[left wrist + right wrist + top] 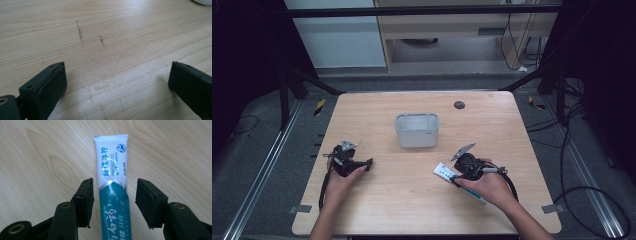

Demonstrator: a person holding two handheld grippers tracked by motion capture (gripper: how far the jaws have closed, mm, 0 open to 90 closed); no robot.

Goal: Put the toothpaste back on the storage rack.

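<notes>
Tube [113,192] lies flat on the table [412,200], near-right of centre, crimped end pointing away from you. Your right gripper [114,200] straddles it, jaws apart, one each side, neither pad touching. White tub [417,130] stands mid-table, well beyond the tube. Your left gripper [117,85] rests low over bare wood at the left, jaws wide apart, nothing between them. Dark disc [459,105] near the far edge.
</notes>
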